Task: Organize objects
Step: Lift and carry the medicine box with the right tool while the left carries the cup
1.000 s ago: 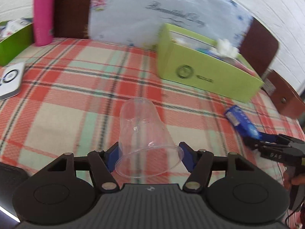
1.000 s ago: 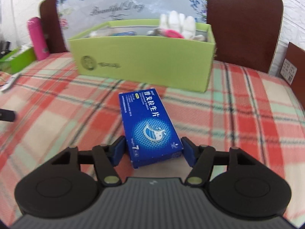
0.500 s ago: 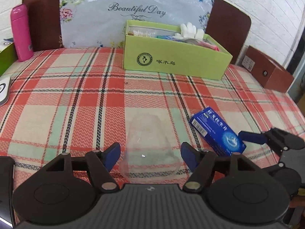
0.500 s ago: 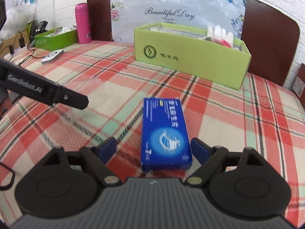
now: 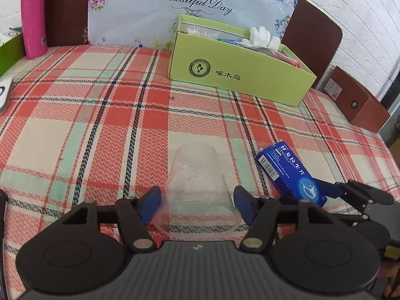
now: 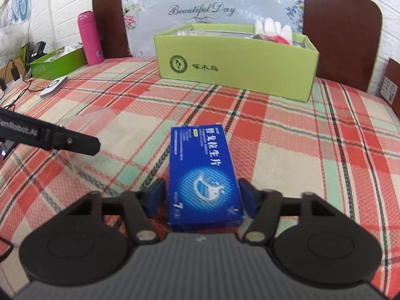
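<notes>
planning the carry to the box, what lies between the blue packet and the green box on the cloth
Nothing: in the right wrist view only bare plaid cloth lies between the blue packet and the green box. The clear cup sits off to the left.

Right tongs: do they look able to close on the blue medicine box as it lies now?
Probably yes. The blue medicine box lies flat on the plaid cloth with its near end already between the open right tongs. Nothing sits between pads and box; the clear cup lies off to the left.
</notes>
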